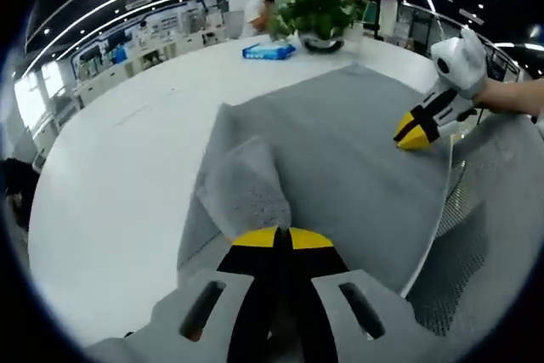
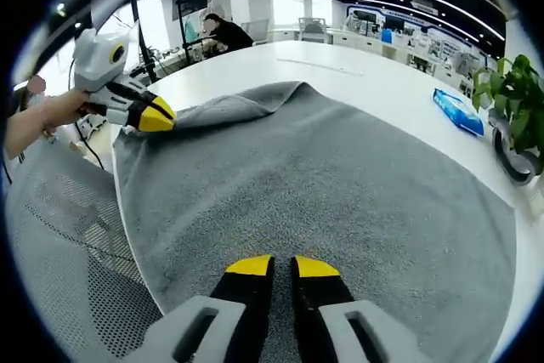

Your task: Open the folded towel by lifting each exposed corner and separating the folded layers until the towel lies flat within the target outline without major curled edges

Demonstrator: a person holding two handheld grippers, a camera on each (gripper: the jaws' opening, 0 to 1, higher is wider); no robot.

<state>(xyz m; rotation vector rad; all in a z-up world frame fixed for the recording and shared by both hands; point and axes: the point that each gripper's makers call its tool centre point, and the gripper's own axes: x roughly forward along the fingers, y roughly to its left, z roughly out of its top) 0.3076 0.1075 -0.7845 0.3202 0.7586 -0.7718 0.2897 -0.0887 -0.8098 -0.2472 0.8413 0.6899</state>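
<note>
Left gripper view: the left gripper (image 1: 280, 240) has its 2 yellow-tipped jaws pressed together on a raised fold of the grey towel (image 1: 340, 150), so that a corner of cloth stands up and curls over just ahead of the tips. The towel is spread on a white round table (image 1: 110, 184), its near edge reaching the table rim. The right gripper (image 1: 414, 135), held by a hand at the right edge, rests with its yellow tip on the towel's far right edge. Beyond the towel stand a potted plant (image 1: 319, 10) and a blue packet (image 1: 269, 51), with a seated person (image 1: 259, 6) behind them

Right gripper view: the right gripper (image 2: 282, 266) sits low over the towel (image 2: 340, 184) with its 2 jaws nearly closed, a thin gap between them and no cloth visibly caught. The left gripper (image 2: 153, 116), held in a hand (image 2: 51, 112), shows at upper left, its tip at a lifted ridge of towel. This view adds a grey mesh chair (image 2: 59, 235) beside the table (image 2: 357, 74), and places the plant (image 2: 518, 104) and blue packet (image 2: 459, 112) at the right
</note>
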